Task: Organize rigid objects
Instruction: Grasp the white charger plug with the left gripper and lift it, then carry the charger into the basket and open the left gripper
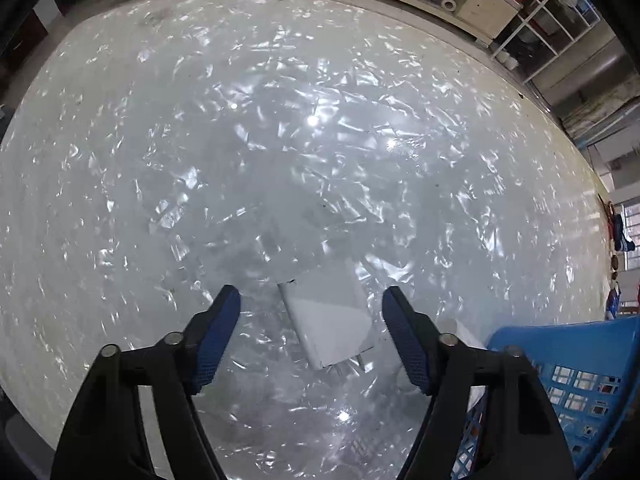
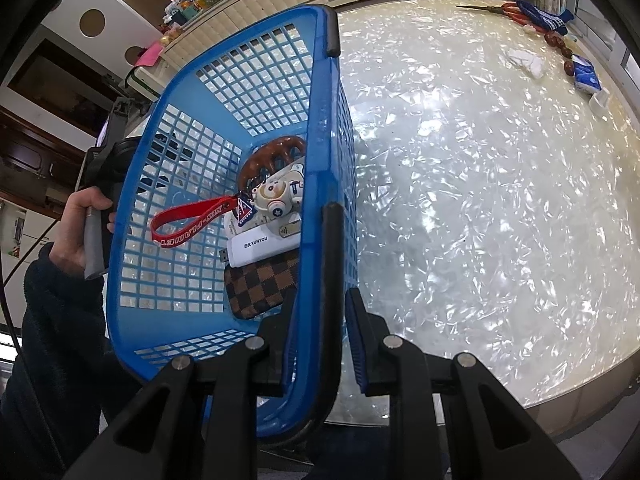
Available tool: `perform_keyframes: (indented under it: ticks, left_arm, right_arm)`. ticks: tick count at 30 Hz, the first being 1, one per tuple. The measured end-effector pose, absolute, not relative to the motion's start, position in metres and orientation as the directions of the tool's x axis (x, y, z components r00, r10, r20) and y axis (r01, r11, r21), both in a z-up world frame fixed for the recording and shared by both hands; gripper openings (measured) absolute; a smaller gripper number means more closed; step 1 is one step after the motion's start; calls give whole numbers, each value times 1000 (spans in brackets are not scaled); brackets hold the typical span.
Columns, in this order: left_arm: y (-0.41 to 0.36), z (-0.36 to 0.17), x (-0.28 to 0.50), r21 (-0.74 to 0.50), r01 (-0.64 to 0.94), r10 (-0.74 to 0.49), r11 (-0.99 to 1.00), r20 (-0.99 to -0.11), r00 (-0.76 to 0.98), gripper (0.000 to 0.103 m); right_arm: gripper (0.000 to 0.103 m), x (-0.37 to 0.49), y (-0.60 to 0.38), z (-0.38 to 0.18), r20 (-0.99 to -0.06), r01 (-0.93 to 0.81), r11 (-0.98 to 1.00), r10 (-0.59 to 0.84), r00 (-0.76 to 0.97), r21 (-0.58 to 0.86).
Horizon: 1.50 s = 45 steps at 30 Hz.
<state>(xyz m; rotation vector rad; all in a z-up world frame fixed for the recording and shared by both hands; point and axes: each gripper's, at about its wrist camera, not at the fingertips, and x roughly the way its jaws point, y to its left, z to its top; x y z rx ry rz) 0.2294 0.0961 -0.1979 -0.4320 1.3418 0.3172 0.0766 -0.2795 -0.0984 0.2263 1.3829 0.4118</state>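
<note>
Hovering over the shimmery pearl-patterned tabletop (image 1: 280,140), the left hand-held gripper (image 1: 311,300), standing wide with its 2 blue-padded fingers (image 1: 216,336) well apart and gripping nothing. Lying flat on the tabletop between those fingers, touching neither, a white charger block (image 1: 332,320), its metal prongs pointing toward the camera. Showing at the lower right of the left wrist view, just beside the right finger, a corner of the blue basket (image 1: 572,368). Clamping narrowly onto the near rim of the blue basket (image 2: 320,80), the right hand-held gripper (image 2: 320,312), with the basket wall and its black handle (image 2: 332,280) sitting between the 2 fingers. Tilting in the right wrist view, the basket, with its open top facing left. Resting inside, piled against the lower wall: a brown ring-shaped piece (image 2: 272,156), a small cream robot figure (image 2: 280,196) with a red strap (image 2: 188,220) attached, a white device marked XUNYOU (image 2: 264,248), and a brown checkered pouch (image 2: 260,284) nearest the camera. Gripping a grey handle beyond the basket's left wall, the person's left hand (image 2: 80,232), in a dark sleeve. Lying along the far right edge of the tabletop, well apart from the basket: red-handled scissors (image 2: 508,10), a blue knitted item (image 2: 548,18), a crumpled white tissue (image 2: 528,62), and a blue tissue pack (image 2: 586,76).
</note>
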Motion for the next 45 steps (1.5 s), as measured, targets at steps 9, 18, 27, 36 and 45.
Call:
perform_keyframes:
  ticks: [9,18,27,36,45]
  left_arm:
    - [84,-196,228,-142,-418,-54,897,-975,215,46]
    - [87,-172,194,-123,-288,-42,950,-962,271,44]
    - [80,-105,153,-59,-51,-37,997,-933,358,44]
    - [22,-33,126,11,256,-109,967,-886,451,44]
    - [-55,-18,116,161,500,-129,851,-859,495,44]
  right_arm:
    - [22,77,-279,-101,-904,-146,909,408,129,390]
    - [22,79,-278,-98,-909,-145,914,397,131,378]
    - [19,75,-268,-93,-938,-164,940,322,129,300]
    - [16,73,-257,-88,-959,-173,958,252,130,228]
    - [16,71,-245,-89,-967,-173,967,213,136,189]
